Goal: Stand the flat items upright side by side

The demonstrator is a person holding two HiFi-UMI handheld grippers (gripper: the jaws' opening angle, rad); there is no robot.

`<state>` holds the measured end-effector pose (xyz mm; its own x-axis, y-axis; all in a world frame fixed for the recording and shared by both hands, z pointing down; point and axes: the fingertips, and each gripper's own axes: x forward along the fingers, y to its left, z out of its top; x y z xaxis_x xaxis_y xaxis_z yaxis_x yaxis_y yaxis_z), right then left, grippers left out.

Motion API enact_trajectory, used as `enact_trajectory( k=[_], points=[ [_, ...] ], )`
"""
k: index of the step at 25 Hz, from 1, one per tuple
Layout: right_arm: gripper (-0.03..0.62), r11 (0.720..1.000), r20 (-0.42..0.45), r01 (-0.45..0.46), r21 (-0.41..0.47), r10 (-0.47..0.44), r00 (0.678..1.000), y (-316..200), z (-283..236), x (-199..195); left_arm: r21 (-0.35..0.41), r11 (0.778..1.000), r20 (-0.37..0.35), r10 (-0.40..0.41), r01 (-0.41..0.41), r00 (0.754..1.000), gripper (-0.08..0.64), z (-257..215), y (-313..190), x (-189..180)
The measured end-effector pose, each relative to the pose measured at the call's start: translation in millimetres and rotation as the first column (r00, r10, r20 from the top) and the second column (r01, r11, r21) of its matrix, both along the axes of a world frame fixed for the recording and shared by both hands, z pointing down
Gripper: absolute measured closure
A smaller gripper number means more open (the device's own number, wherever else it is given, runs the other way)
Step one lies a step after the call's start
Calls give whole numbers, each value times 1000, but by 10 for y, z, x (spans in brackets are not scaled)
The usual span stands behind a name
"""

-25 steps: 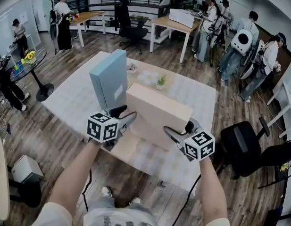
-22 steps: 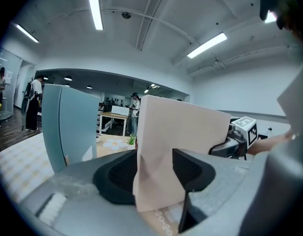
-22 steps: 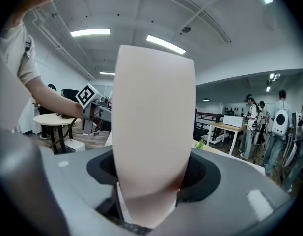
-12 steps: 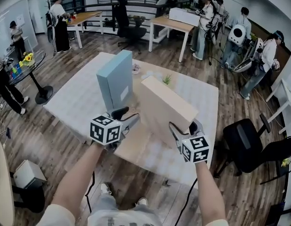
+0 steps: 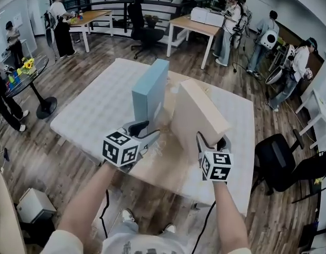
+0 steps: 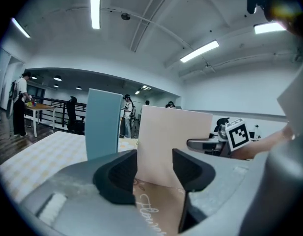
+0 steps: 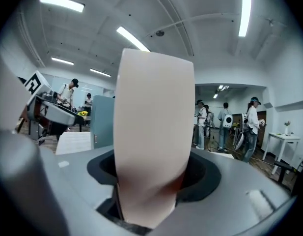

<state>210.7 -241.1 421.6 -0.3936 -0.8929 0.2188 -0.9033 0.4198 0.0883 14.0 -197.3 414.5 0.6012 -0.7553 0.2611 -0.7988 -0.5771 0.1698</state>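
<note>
A light blue flat box (image 5: 150, 95) stands upright on the table. Beside it on the right is a beige flat box (image 5: 197, 115), held near upright with my right gripper (image 5: 211, 142) shut on its near edge. In the right gripper view the beige box (image 7: 153, 122) fills the jaws of the right gripper (image 7: 153, 176), with the blue box (image 7: 102, 127) behind on the left. My left gripper (image 5: 147, 132) sits at the blue box's near bottom edge. In the left gripper view the left gripper (image 6: 153, 173) is open, the blue box (image 6: 103, 124) is just past its left jaw, and the beige box (image 6: 173, 141) is farther off.
The table (image 5: 94, 110) has a white checked cloth and a brown mat (image 5: 163, 165) in its middle. A black office chair (image 5: 281, 163) stands at the right, a round side table (image 5: 25, 73) at the left, and a white box (image 5: 30, 194) on the floor. People and desks are in the background.
The blue box and my left gripper have shifted right across the table. The beige box has swung from leaning broadside to edge-on and near upright, close beside the blue box.
</note>
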Motion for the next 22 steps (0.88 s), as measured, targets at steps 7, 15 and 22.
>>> enact_trajectory(
  k=[7,15,22],
  points=[
    [281,983,-7,-183,-15,183,983,-137,20,-502,7,999,5,48,-48,999,328,25,-46,-627],
    [281,944,-13,-328,-27,328,945,-299,14,-946,16,999,-11,51,-51,999,328,-8,-254,-1112],
    [282,910,17,-412,-41,413,911,-458,42,-1213,14,995,-19,98,-97,995,328,-1,-425,-1171]
  ],
)
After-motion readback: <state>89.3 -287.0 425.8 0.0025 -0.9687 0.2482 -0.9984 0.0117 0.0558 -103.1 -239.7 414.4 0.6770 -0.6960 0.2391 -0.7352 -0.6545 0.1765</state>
